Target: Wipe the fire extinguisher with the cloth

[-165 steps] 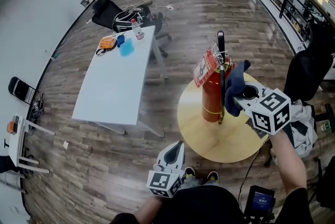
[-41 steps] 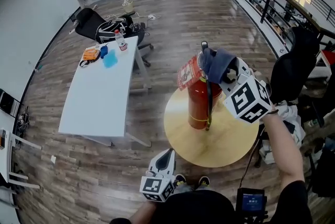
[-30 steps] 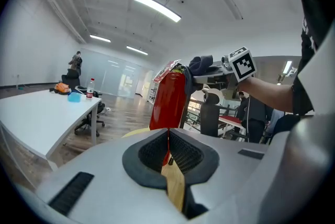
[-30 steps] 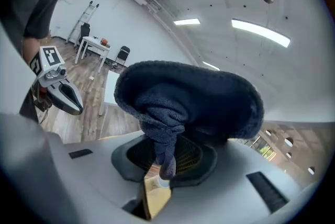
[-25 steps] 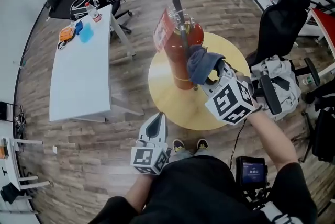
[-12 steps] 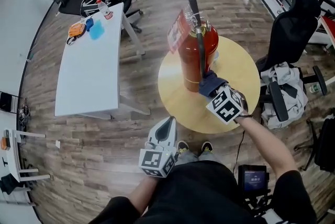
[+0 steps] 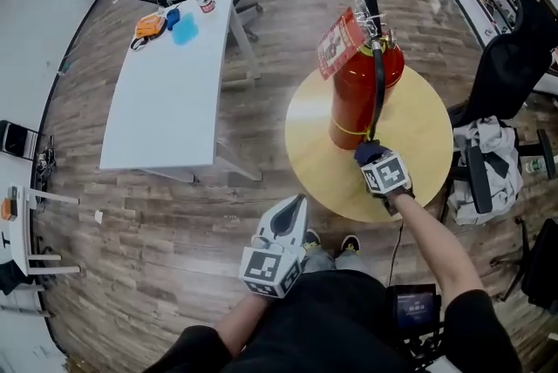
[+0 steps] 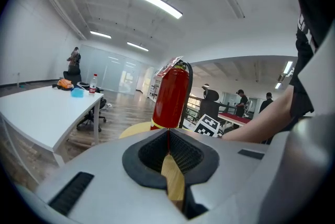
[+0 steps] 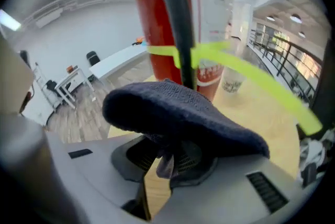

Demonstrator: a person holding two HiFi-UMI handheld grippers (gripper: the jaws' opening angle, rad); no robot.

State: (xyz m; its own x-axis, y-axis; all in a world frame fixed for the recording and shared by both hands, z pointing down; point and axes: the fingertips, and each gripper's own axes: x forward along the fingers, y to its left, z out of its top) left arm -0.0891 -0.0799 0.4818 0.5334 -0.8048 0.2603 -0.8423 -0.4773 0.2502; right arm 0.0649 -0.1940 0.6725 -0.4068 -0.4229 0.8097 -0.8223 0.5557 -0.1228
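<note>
A red fire extinguisher (image 7: pixel 359 97) with a black hose and a red tag stands upright on the round yellow table (image 7: pixel 418 155). My right gripper (image 7: pixel 370 157) is shut on a dark blue cloth (image 7: pixel 370 152), low beside the cylinder's base by the hose end. In the right gripper view the cloth (image 9: pixel 183 115) bulges over the jaws, with the extinguisher (image 9: pixel 178 24) and its yellow band close ahead. My left gripper (image 7: pixel 292 207) hangs shut and empty near my body, off the table. The left gripper view shows the extinguisher (image 8: pixel 170 97) further off.
A long white table (image 7: pixel 170 92) with a bottle, an orange item and a blue item stands to the left. Black office chairs (image 7: pixel 510 66) and a heap of pale cloth (image 7: pixel 484 166) crowd the right. Wooden floor lies all around, with a railing at the far right.
My right gripper has carried the cloth down the extinguisher, from its top at the valve to the base near the table. The left gripper has stayed low by my body.
</note>
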